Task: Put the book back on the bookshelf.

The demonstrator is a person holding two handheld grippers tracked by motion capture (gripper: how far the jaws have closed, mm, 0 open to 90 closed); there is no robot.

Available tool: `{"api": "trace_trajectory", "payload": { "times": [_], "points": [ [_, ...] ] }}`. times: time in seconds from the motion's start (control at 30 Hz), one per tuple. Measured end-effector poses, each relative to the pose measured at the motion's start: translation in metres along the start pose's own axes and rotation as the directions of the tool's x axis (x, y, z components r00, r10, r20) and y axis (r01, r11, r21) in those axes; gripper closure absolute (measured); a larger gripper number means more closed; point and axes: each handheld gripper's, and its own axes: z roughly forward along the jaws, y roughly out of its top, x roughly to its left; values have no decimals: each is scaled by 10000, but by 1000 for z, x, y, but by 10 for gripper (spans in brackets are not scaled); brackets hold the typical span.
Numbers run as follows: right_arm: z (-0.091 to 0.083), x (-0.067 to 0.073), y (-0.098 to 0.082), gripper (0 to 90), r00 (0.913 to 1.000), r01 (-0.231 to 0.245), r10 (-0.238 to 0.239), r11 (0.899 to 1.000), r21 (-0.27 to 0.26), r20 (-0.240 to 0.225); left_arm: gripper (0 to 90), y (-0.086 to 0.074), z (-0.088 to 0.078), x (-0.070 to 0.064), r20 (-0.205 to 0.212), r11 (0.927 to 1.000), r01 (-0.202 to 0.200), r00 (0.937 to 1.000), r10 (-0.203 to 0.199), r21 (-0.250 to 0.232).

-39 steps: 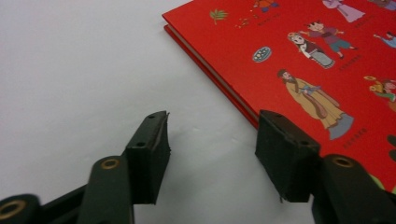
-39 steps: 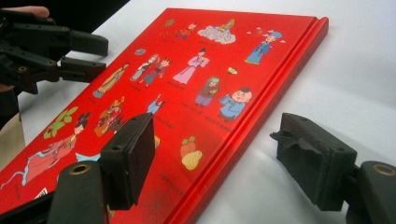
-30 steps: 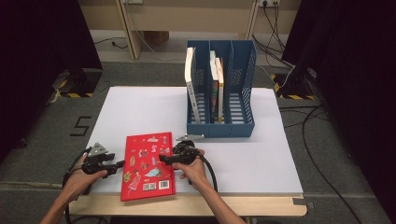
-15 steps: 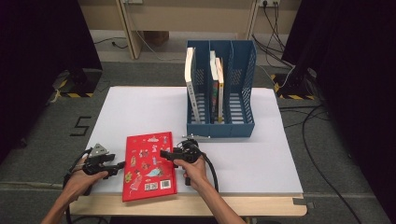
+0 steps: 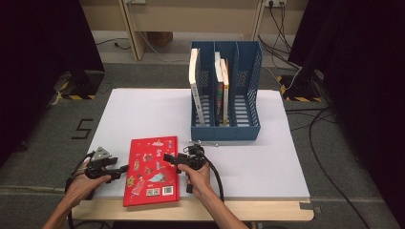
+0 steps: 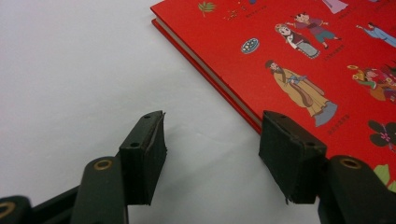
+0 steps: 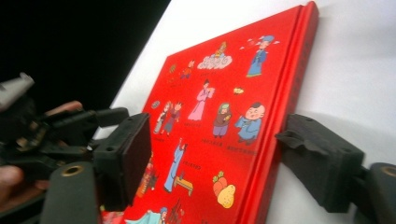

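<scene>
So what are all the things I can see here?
book: one, red with little cartoon figures, lying flat at the near edge of the table.
file rack: one, blue, three slots, at the far side of the table.
standing books: about three, pale spines, upright in the rack's left and middle slots.
table: one, white top with a wooden front edge.
cables: several, black, on the floor at the right.
left gripper: one, black, beside the book's left edge, jaws apart around nothing.
right gripper: one, black, jaws open astride the book's right edge, one above the cover.
</scene>
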Motion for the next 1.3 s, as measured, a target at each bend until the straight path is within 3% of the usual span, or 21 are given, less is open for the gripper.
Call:
{"api": "trace_trajectory", "payload": {
  "times": [0.17, 0.27, 0.33, 0.43, 0.5, 0.6, 0.73, 0.87, 0.93, 1.1, 1.23, 1.3],
  "points": [
    [0, -1, -1, 269, 9998, -179, 180, 9995, -263, 30, 399, 0, 0, -1, -36, 10000, 31, 10000, -31, -1],
    [0, 2, 1, 289, 9989, 459, -457, 9984, -338, 61, 400, 0, 0, 0, -12, 10000, 22, 10000, -22, -4],
    [-2, 6, 6, 349, 9903, 1386, -1375, 9883, -632, 222, 400, 0, 0, 0, -28, 10000, 0, 10000, 0, -6],
    [-6, 15, 11, 348, 9781, 2080, -2070, 9759, -657, 212, 404, -1, 0, 1, 12, 10000, -13, 10000, 13, -25],
    [-7, 14, 13, 351, 9815, 1904, -1912, 9785, -786, -25, 404, -1, 0, 0, -13, 10000, 10, 10000, -10, -38],
    [-9, 8, 13, 358, 9904, 1202, -1262, 9877, -996, -564, 404, -1, 0, 1, 13, 10000, 11, 10000, -10, -25],
    [-11, 5, 16, 395, 9915, 838, -932, 9913, -1015, -913, 404, -1, 0, 0, -4, 10000, 7, 10000, -7, -34],
    [-12, 10, 20, 395, 9905, 931, -1011, 9918, -871, -933, 404, -1, 0, 0, -34, 10000, -37, 10000, 37, -12],
    [-12, 12, 20, 397, 9887, 1192, -1248, 9905, -682, -834, 404, -1, 0, 0, -36, 10000, -52, 10000, 52, -12],
    [-10, 9, 19, 412, 9915, 1115, -1122, 9937, -150, -654, 400, 0, 0, -1, -59, 10000, -32, 10000, 32, -38],
    [-11, 7, 23, 455, 9859, 1569, -1542, 9868, 399, -647, 399, -1, 0, 0, -46, 10000, -33, 10000, 33, -45],
    [-12, 8, 24, 485, 9833, 1735, -1707, 9839, 420, -637, 400, -1, 0, 0, -39, 10000, -31, 10000, 31, -50]
  ]
}}
